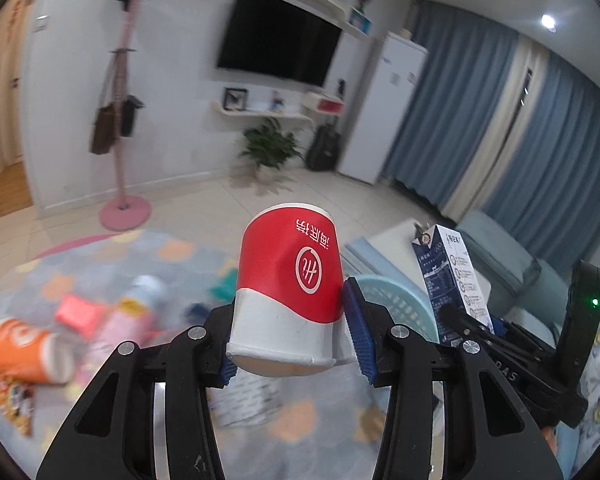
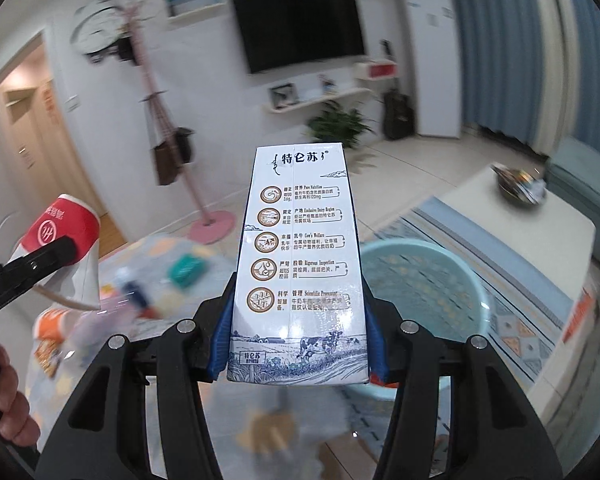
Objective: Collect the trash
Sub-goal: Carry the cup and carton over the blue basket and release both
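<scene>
While both grippers are hovering near the blue basket (image 2: 420, 280), the left gripper (image 1: 290, 344) is denting a light, crushable red paper cup (image 1: 288, 280) and the right gripper (image 2: 298, 336) is clamping a stiffer milk carton (image 2: 298, 256) low.

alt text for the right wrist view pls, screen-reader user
The right claw is shut on an upright white-and-blue milk carton filling the centre. A light blue basket sits on the floor behind it at right; at far left, the left claw holds a red-and-white paper cup over a blurred, littered rug.
</scene>
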Tool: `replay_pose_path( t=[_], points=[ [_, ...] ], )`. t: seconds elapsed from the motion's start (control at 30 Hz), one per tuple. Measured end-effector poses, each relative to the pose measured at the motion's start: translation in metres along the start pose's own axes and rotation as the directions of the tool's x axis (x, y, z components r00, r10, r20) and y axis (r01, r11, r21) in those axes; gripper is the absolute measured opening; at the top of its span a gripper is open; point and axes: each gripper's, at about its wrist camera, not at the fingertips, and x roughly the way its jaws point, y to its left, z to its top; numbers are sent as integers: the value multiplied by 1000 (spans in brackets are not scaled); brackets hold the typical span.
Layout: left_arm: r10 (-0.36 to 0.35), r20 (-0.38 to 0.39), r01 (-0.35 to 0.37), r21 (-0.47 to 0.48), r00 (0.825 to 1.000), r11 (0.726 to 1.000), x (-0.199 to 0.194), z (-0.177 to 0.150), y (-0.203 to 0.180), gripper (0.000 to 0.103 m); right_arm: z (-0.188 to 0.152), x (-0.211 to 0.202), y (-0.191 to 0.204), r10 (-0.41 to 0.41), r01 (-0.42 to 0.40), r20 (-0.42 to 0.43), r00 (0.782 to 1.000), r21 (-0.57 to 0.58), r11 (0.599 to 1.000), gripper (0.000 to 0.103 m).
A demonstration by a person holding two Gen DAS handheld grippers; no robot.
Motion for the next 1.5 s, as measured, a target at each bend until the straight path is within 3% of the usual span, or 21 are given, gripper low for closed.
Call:
replay_pose_path(
  t=[0.2, 0.37, 0.73, 0.77, 0.83, 0.9, 0.93, 1.3, 1.5],
  points=[
    [-54, -95, 59, 46, 994, 997, 66, 0, -42, 44, -3, 40, -60, -83, 91, -80, 993, 100, 991, 50],
    [-70, -183, 85, 76, 981, 993, 116, -6, -65, 44, -17, 74, -101, -106, 135, -168, 980, 173, 975, 50],
    [-52, -325, 88, 96, 944, 991, 185, -39, -89, 46, -46, 112, -141, -121, 198, -293, 948, 249, 948, 51],
    [-55, -328, 90, 93, 943, 992, 188, -40, -89, 50, -47, 114, -142, -121, 199, -297, 947, 251, 947, 51],
    [-58, -329, 91, 86, 942, 992, 190, -42, -90, 69, -49, 118, -145, -135, 215, -306, 943, 247, 945, 52],
    [-51, -318, 82, 86, 947, 993, 188, -42, -92, 75, -49, 122, -146, -136, 219, -316, 939, 246, 944, 58],
    [-58, -313, 88, 83, 948, 993, 185, -42, -92, 77, -49, 124, -148, -133, 219, -318, 939, 253, 943, 66],
    [-53, -262, 73, 65, 964, 995, 162, -38, -73, 80, -46, 121, -136, -131, 213, -321, 938, 237, 948, 68],
    [-37, -198, 48, 53, 979, 997, 125, -30, -51, 80, -33, 99, -102, -121, 175, -267, 956, 188, 966, 68]
  ],
)
